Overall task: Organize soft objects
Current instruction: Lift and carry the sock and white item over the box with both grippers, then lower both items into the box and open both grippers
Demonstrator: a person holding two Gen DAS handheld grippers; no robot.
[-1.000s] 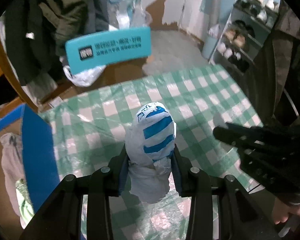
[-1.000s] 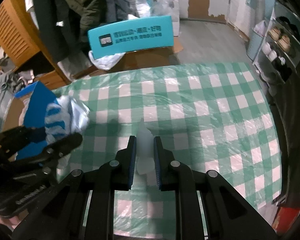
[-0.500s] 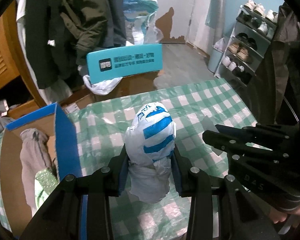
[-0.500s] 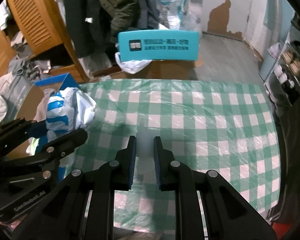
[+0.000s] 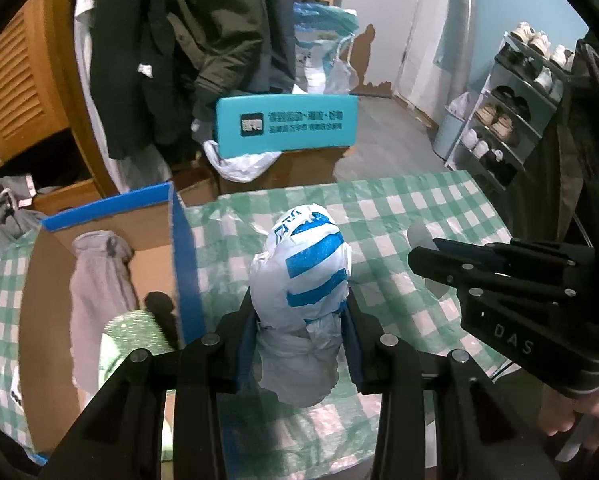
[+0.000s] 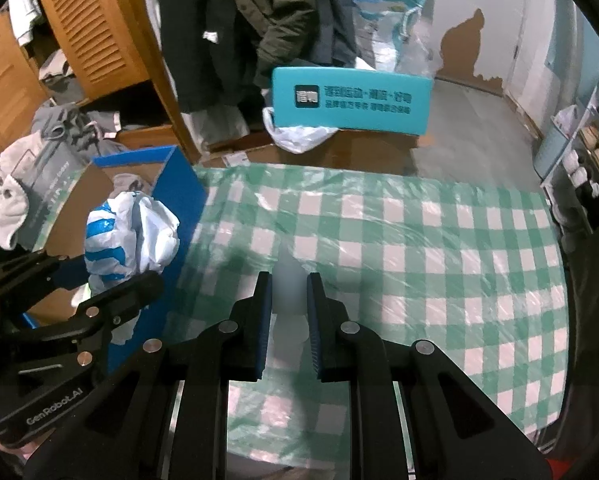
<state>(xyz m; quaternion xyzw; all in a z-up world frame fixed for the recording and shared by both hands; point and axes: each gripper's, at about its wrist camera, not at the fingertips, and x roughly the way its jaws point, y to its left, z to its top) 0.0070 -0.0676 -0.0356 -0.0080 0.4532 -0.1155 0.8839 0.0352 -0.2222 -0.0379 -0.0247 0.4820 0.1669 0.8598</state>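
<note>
My left gripper [image 5: 299, 316] is shut on a white plastic bag with blue stripes [image 5: 303, 272] and holds it above the checked table, just right of the open blue cardboard box [image 5: 181, 256]. The bag [image 6: 127, 236] and left gripper [image 6: 103, 280] also show at the left of the right wrist view, beside the box [image 6: 183, 192]. My right gripper [image 6: 287, 292] is shut on a small pale translucent object [image 6: 287, 284] above the table. It also shows in the left wrist view [image 5: 419, 258].
The box holds a grey garment [image 5: 95, 280] and a glittery green item [image 5: 135, 332]. The green-and-white checked tablecloth [image 6: 419, 248] covers the table. A teal chair back [image 6: 351, 100], hanging coats [image 5: 203, 40] and a shoe rack [image 5: 511, 120] stand beyond.
Both grippers have pulled back and swung left. The blue box has come further into view, and the striped bag now hangs next to its right wall. Both grips are unchanged.
</note>
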